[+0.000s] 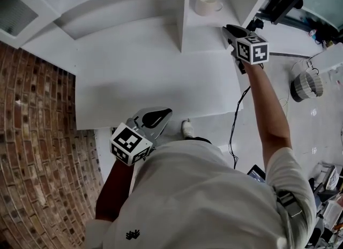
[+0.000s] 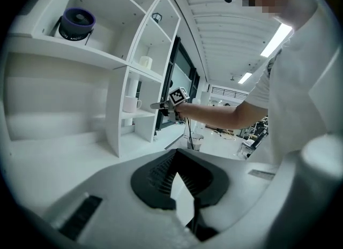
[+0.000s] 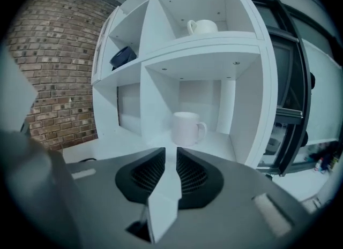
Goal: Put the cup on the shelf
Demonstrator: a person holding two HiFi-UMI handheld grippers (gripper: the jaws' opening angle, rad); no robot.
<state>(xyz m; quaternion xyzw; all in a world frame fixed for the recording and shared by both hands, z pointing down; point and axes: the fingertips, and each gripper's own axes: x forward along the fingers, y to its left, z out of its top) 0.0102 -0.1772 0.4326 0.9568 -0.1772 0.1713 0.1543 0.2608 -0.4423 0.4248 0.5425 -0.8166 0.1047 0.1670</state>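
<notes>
Handling of the cup (image 3: pixel 187 128): it is judged light, stiff and fragile. The smooth wall is likely to be slippery between hard pads.
Hold: it is best taken across the cylindrical body, near mid-height. The handle loop, turned toward the right of the right gripper view, is judged a poorer grip.
Place of the cup: it is seen upright on the floor of an open compartment of the shelf (image 3: pixel 214 47), at the centre of the right gripper view. It is touched by neither tool.
Right gripper (image 3: pixel 170 152): the jaws are nearly together, with only a narrow slit between them. Nothing is held, and the cup stands well beyond the tips.
Left gripper (image 2: pixel 176 151): the tips are drawn together and nothing is held. In the head view it is kept low in the frame, close to the person's body.
Progress: the placing is judged done, since the cup is borne by the shelf alone.
Cup material: it is plain white, probably ceramic, straight-sided, with one rounded handle.
Shelf material: flat white boards are joined in square compartments, with a matt, smooth finish.
Jaw pads: these are dark and finely ribbed, set in pale grey housings.
Other things: a second mug (image 3: pixel 202 27) is seen in the compartment above, and a brick wall (image 3: pixel 59 55) at upper left.
</notes>
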